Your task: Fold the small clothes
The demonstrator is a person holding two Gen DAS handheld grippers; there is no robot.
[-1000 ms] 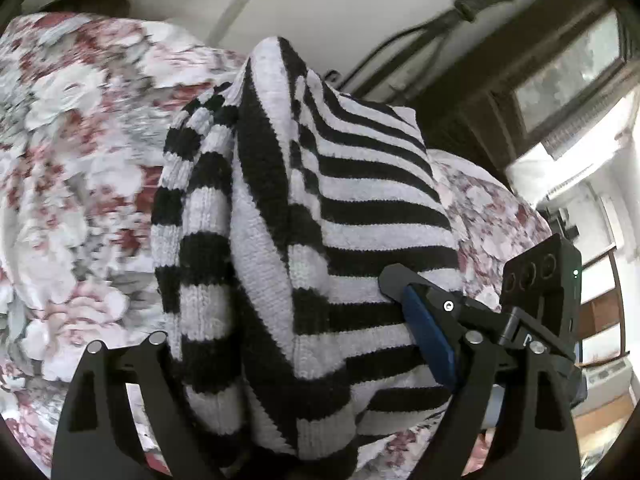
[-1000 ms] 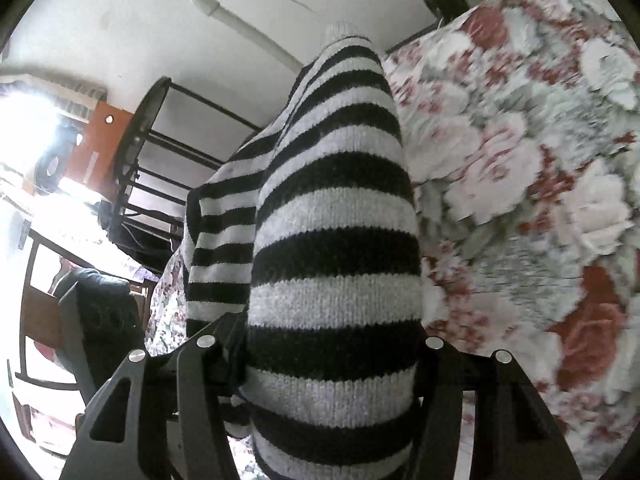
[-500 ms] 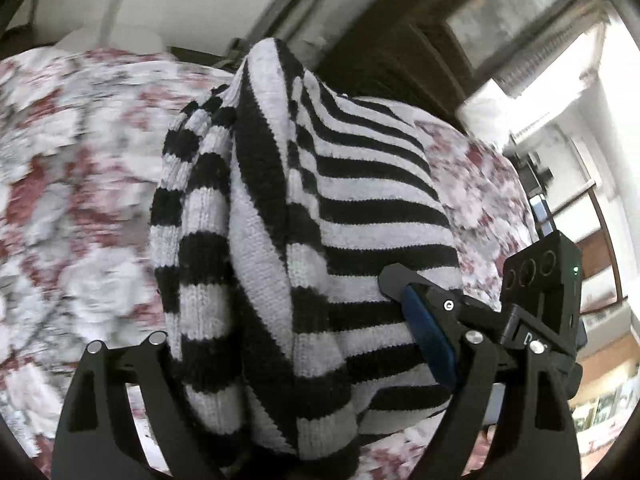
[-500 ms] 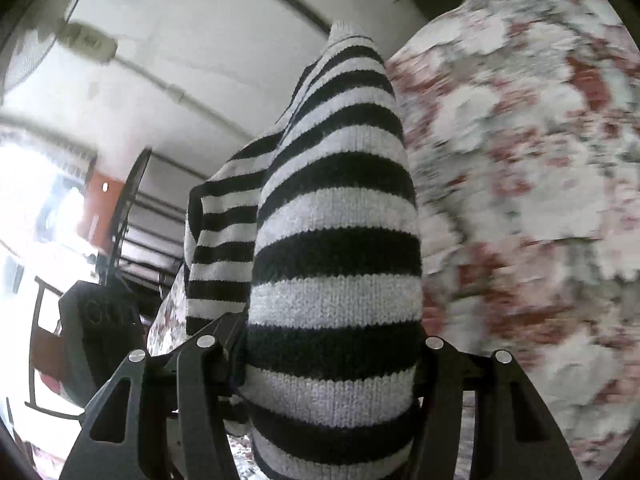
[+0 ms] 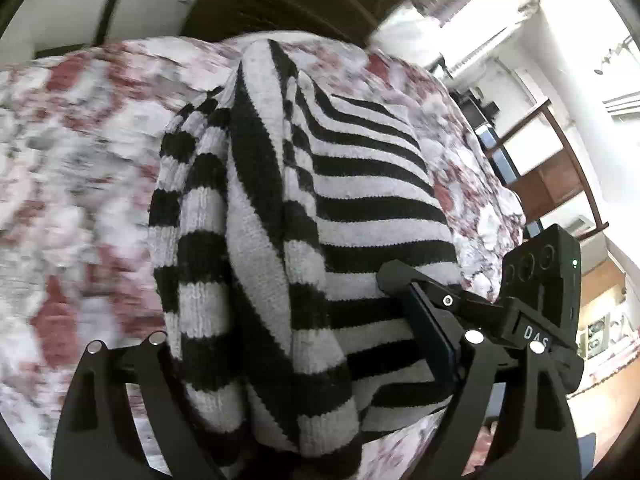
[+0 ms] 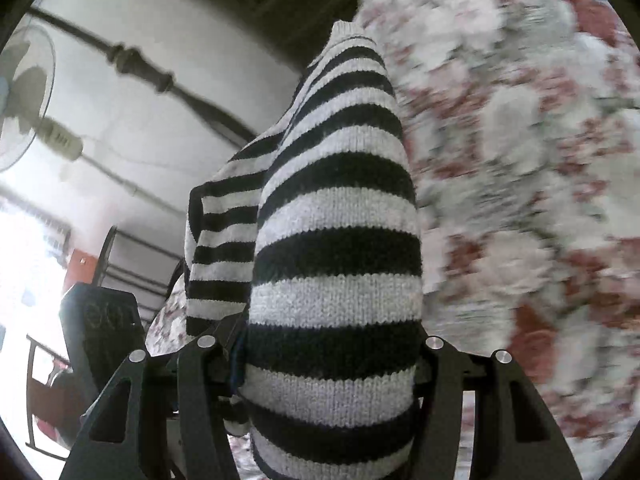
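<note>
A black-and-white striped knit sweater is held up between both grippers above a floral bedspread. My left gripper is shut on one bunched edge of it. My right gripper is shut on another part of the sweater, which drapes over its fingers and hides the fingertips. The right gripper also shows in the left wrist view, gripping the sweater at the right. The left gripper's body shows at the lower left of the right wrist view.
The floral bedspread fills the right side of the right wrist view. A dark metal bed frame and a fan stand against the white wall. Bright windows and wooden furniture lie to the right.
Both grippers have swung with the sweater still gripped. The background has shifted and blurred: more wall, fan and window now show, and the bedspread has slid sideways in both views.
</note>
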